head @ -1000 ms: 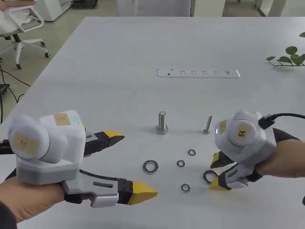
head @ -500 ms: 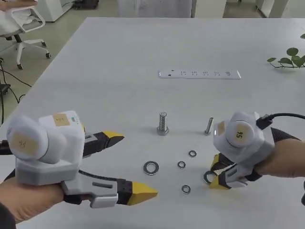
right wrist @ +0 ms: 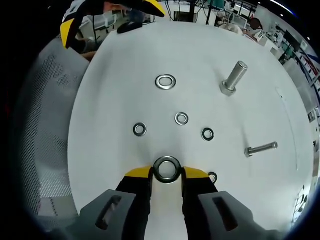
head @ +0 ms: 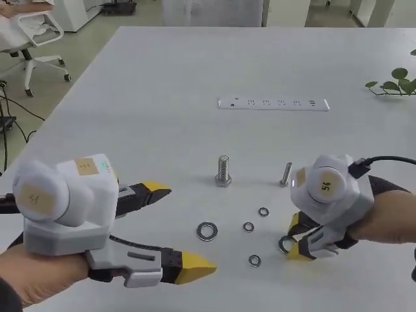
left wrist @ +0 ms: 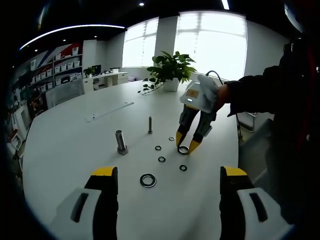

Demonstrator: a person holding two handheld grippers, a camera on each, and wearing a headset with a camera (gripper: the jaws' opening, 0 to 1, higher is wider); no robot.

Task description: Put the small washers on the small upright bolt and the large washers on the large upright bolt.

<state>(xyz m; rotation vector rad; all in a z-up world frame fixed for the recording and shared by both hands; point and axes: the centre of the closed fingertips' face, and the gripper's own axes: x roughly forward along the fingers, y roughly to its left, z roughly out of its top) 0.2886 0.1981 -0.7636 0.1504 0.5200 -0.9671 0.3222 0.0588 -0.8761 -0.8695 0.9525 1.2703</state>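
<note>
The large upright bolt (head: 223,171) and the small upright bolt (head: 286,174) stand mid-table. My right gripper (head: 290,244) is shut on a large washer (head: 286,244), pinched edge to edge between its yellow tips (right wrist: 167,169), low over the table. Another large washer (head: 207,231) lies flat in front of the large bolt. Small washers (head: 248,227) (head: 263,212) (head: 254,260) are scattered between them; another small washer (right wrist: 213,177) lies beside the right jaw. My left gripper (head: 179,227) is open and holds nothing, at the near left, pointing toward the washers (left wrist: 147,180).
A white power strip (head: 273,104) lies across the table beyond the bolts. A potted plant (head: 393,79) sits at the right edge. An office chair (head: 26,32) stands on the floor to the far left. The table's near edge is close to both hands.
</note>
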